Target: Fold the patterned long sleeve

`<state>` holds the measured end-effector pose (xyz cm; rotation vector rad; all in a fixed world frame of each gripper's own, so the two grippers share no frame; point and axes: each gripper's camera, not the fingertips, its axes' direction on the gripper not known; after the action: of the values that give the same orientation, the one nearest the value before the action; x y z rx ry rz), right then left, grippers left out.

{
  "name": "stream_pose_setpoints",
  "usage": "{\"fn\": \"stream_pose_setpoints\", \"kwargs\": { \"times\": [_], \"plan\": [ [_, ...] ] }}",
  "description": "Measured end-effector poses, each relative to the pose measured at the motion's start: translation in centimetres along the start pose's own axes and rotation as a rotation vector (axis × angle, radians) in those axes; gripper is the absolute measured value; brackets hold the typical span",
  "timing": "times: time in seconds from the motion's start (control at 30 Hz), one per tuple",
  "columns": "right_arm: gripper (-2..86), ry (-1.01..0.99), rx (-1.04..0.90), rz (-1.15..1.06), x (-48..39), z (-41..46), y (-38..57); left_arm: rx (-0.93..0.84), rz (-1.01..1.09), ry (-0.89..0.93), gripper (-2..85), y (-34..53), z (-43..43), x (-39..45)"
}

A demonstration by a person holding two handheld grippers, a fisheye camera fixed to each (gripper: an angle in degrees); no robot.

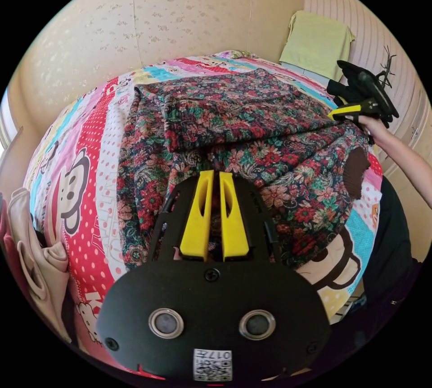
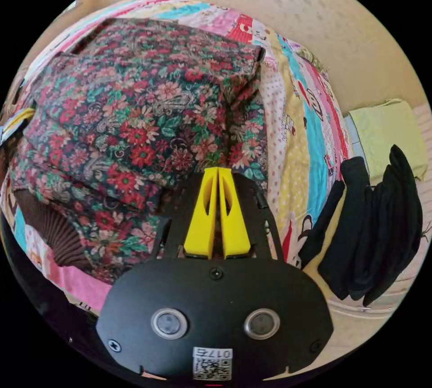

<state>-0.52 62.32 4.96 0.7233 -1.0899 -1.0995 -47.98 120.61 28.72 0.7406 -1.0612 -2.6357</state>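
The bed carried a bright cartoon sheet, and the patterned long sleeve lay on it, partly folded, with one brown cuff near the bed's edge. A pale flowered wall stood behind the bed. In the left gripper view a green towel hung on the wall, and a person's hand held the right gripper at the garment's far edge. The right gripper view showed dark clothes beside the bed. The left gripper had its yellow jaws closed together above the fabric, grasping nothing. The right gripper's jaws were also pressed together, empty.
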Motion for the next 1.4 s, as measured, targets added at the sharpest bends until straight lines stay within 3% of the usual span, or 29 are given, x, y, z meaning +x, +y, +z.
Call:
{"fn": "stream_pose_setpoints", "kwargs": {
  "times": [0.03, 0.2, 0.27, 0.4, 0.5, 0.8, 0.9, 1.1, 1.23, 1.3, 1.4],
  "plan": [
    [0.3, 0.015, 0.085, 0.101, 1.1, 0.3, 1.6, 0.000, 0.001, -0.001, 3.7, 0.0, -0.1, 0.1],
    [0.3, -0.091, 0.084, 0.204, 3.5, -0.7, 2.3, -0.001, -0.004, 0.008, 3.7, -0.1, -0.2, 0.1],
    [0.3, -0.183, 0.193, 0.270, 4.2, -3.5, 4.1, -0.002, -0.007, 0.011, 3.7, -0.2, -0.3, 0.1],
    [0.3, -0.269, 0.340, 0.223, 2.3, -6.0, 6.6, -0.004, -0.006, 0.010, 3.7, -0.4, -0.5, 0.4],
    [0.3, -0.271, 0.202, 0.138, -0.3, -1.0, 6.5, -0.007, -0.005, 0.006, 3.8, -0.6, -0.7, 0.7],
    [0.3, -0.326, 0.205, 0.161, 1.9, 0.7, 7.1, 0.034, -0.003, -0.133, 8.7, -1.7, -3.7, 3.3],
    [0.3, -0.301, 0.206, 0.153, 1.9, 1.0, 7.3, 0.060, -0.162, -0.076, 13.5, -3.1, -4.7, 1.2],
    [0.3, -0.346, 0.212, 0.165, 3.5, 1.7, 7.8, 0.186, -0.304, 0.110, 11.2, -6.4, -5.5, -0.6],
    [0.3, -0.405, 0.217, 0.183, 5.1, 2.2, 8.1, -0.073, -0.386, -0.002, 6.3, -9.0, -1.4, -0.4],
    [0.3, -0.413, 0.219, 0.184, 5.4, 2.3, 8.2, -0.068, -0.410, -0.032, 5.2, -9.5, -1.7, -0.2],
    [0.3, -0.411, 0.220, 0.183, 5.8, 2.3, 8.3, -0.116, -0.420, -0.162, 10.6, -10.7, -2.2, 0.7]
  ]
}}
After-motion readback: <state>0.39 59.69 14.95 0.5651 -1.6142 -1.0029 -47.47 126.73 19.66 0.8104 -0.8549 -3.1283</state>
